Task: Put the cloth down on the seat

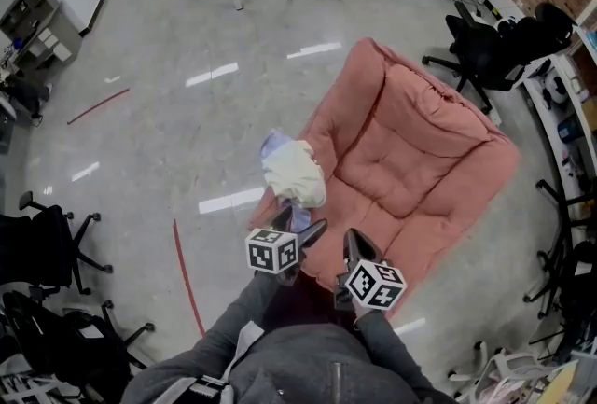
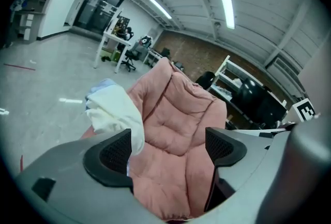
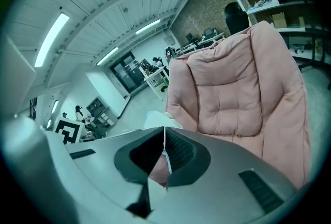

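So the crumpled cream-white cloth with a bit of pale blue showing is bunched up on the near left corner of the padded pink armchair, more on the arm edge than on the seat cushion, which lies just right of it.

The left gripper sits right behind the cloth with its jaws spread wide. Nothing is clamped between them; through the gap you just see pink cushion. The cloth hangs right beside its left jaw, maybe brushing it, hard to say for sure. The right gripper is just to the right, near the chair's front edge, with its jaws pressed together. A thin pale sliver shows in the slit, but that looks like the cloth further off seen through it, so I'd call it empty.

My read: the cloth is on the chair but not properly on the seat, so the put-down isn't really finished. Next move would probably be the left gripper easing forward a touch, pinching a good fold, and carrying it right and a bit further in onto the flat cushion. The fabric is floppy, so grab a thick bunch or it'll slip off toward the glossy grey floor.
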Demonstrator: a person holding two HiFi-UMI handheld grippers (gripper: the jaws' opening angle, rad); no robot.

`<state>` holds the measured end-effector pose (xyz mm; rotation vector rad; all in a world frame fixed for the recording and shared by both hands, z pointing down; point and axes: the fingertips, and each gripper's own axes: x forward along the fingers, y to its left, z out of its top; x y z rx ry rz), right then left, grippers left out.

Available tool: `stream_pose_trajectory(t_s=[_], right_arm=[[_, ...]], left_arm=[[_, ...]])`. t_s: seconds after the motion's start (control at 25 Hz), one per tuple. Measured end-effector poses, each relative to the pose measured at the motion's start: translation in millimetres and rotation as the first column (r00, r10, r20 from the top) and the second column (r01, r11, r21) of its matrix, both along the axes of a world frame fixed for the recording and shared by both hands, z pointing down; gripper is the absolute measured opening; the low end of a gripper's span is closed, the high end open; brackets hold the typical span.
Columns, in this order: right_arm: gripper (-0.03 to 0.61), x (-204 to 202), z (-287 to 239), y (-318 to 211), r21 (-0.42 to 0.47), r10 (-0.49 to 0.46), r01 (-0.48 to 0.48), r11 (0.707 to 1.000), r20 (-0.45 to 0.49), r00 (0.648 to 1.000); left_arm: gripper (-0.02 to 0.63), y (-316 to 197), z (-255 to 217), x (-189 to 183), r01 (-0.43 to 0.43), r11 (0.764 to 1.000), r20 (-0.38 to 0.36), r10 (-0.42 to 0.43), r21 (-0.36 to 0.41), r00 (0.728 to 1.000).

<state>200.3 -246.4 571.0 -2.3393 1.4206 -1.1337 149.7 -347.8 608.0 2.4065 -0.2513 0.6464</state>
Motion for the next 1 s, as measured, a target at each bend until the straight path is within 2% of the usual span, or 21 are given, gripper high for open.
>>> stream_pose_trajectory(t_s=[0.2, 0.48, 0.56, 0.68, 0.84, 1.0], right_arm=[[0.014, 4.0, -6.4, 12.2, 0.013, 0.040, -0.040, 0.999, -0.009, 0.999], [0.012, 29.6, -39.9, 12.1, 0.095, 0.090, -0.080, 0.992, -0.104, 0.990], [0.014, 35.6, -47.5, 11.6, 0.113, 0.109, -0.095, 0.989, -0.127, 0.986], [0.014, 44.6, -55.3, 13.0, 0.122, 0.125, -0.105, 0.987, -0.169, 0.978], [0.014, 53.3, -65.4, 14.7, 0.140, 0.142, -0.114, 0.984, -0.212, 0.967], [0.013, 55.2, -69.6, 18.5, 0.157, 0.155, -0.122, 0.980, -0.216, 0.964]], left_arm=[[0.456, 26.5, -36.6, 18.1, -0.104, 0.994, -0.114, 0.106, 0.022, 0.988], [0.439, 53.4, -87.5, 38.6, -0.251, 0.952, -0.202, 0.284, 0.172, 0.937], [0.388, 58.8, -100.9, 40.3, -0.258, 0.944, -0.234, 0.304, 0.207, 0.924], [0.257, 64.4, -113.7, 44.8, -0.256, 0.932, -0.272, 0.324, 0.256, 0.906], [0.102, 71.2, -121.1, 49.7, -0.282, 0.900, -0.277, 0.378, 0.332, 0.883], [0.025, 73.4, -125.6, 50.9, -0.303, 0.869, -0.266, 0.422, 0.391, 0.867]])
